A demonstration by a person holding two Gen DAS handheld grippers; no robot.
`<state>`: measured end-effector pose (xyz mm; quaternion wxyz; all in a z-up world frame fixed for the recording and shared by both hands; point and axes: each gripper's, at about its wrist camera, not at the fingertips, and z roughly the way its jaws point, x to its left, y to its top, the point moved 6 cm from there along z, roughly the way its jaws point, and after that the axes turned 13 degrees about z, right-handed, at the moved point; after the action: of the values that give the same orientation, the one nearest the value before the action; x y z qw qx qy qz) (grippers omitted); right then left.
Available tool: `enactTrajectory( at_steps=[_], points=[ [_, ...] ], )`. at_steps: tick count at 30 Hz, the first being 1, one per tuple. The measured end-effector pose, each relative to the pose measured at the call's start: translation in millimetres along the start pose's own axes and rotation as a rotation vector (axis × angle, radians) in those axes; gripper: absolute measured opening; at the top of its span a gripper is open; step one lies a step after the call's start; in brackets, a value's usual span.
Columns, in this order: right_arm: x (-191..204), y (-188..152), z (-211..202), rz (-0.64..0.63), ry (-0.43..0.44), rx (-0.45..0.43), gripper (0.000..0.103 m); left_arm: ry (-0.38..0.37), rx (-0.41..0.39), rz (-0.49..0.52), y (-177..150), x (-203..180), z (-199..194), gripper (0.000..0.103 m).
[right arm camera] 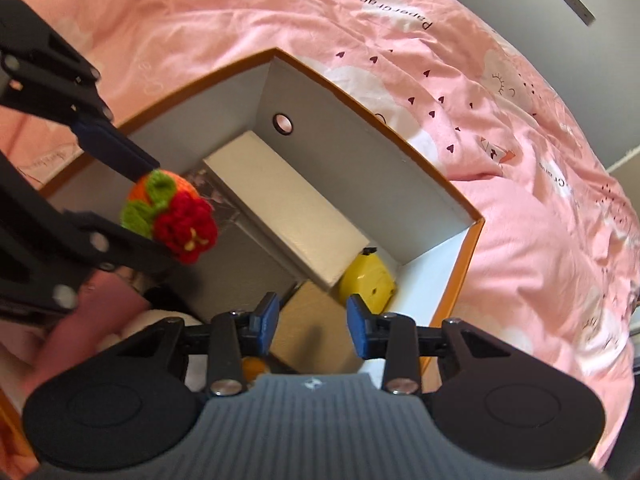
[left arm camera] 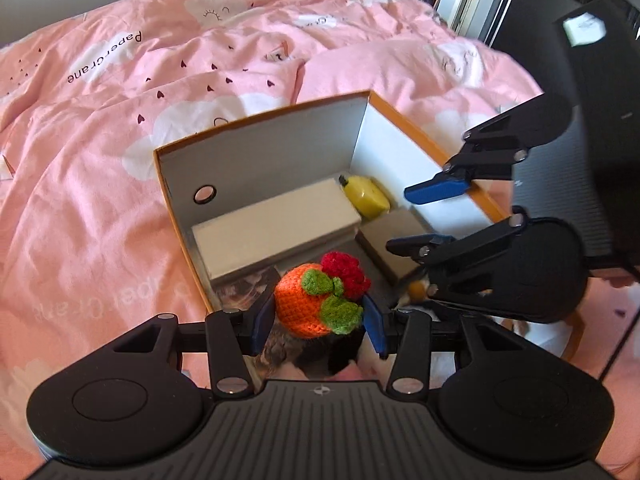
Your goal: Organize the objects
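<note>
Two grippers: both were poised over an open cardboard box (left arm camera: 256, 136) lying on a pink bedcover (left arm camera: 100, 120).
Left gripper (left arm camera: 318, 322): its blue pads were clamped on a crocheted orange fruit (left arm camera: 304, 306), one pad on each side; the fruit carried green leaves and a red crocheted flower (left arm camera: 345, 276).
Fruit position: held in the air above the near end of the box interior, clear of the items below.
Right gripper (right arm camera: 312, 328): jaws partly apart with nothing between the pads (right arm camera: 267, 322); it hung over the box's right-hand side, pointing down at a brown carton (right arm camera: 310, 332).
Box interior: a long white carton (left arm camera: 276, 224) lay along the far wall; a yellow bottle-like object (left arm camera: 366, 196) sat in the far corner, just beside the white carton's end and the brown carton.
Box wall: a round hole (left arm camera: 205, 195) pierced the short end wall.
Bedcover print: small dark hearts and white clouds.
</note>
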<state>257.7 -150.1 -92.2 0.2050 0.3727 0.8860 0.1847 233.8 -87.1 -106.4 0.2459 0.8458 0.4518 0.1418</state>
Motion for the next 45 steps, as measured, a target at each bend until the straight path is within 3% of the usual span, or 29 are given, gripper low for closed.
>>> enactTrajectory(
  at_steps=[7, 13, 20, 31, 36, 45],
  points=[
    [12.5, -10.5, -18.7, 0.131, -0.005, -0.101, 0.044, 0.074, 0.064, 0.064, -9.7, -13.8, 6.4, 0.055],
    [8.5, -17.5, -18.8, 0.289, -0.040, -0.123, 0.044, 0.097, 0.037, 0.082, -14.4, -15.5, 1.0, 0.057],
    [6.8, -33.8, -33.8, 0.400, -0.070, -0.155, 0.054, 0.129, -0.051, 0.092, -15.8, -19.0, -17.3, 0.064],
    [10.5, -49.5, -86.7, 0.585, -0.072, -0.296, 0.074, 0.182, -0.226, 0.068, -23.3, -27.3, -76.7, 0.075],
    [23.9, -62.1, -105.6, 0.660, -0.038, -0.355, 0.081, 0.180, -0.311, -0.015, -32.4, -25.4, -105.1, 0.077],
    [59.5, -81.5, -128.5, 0.707, -0.013, -0.441, 0.083, 0.225, -0.362, -0.133, -62.7, -19.0, -132.1, 0.077]
  ],
)
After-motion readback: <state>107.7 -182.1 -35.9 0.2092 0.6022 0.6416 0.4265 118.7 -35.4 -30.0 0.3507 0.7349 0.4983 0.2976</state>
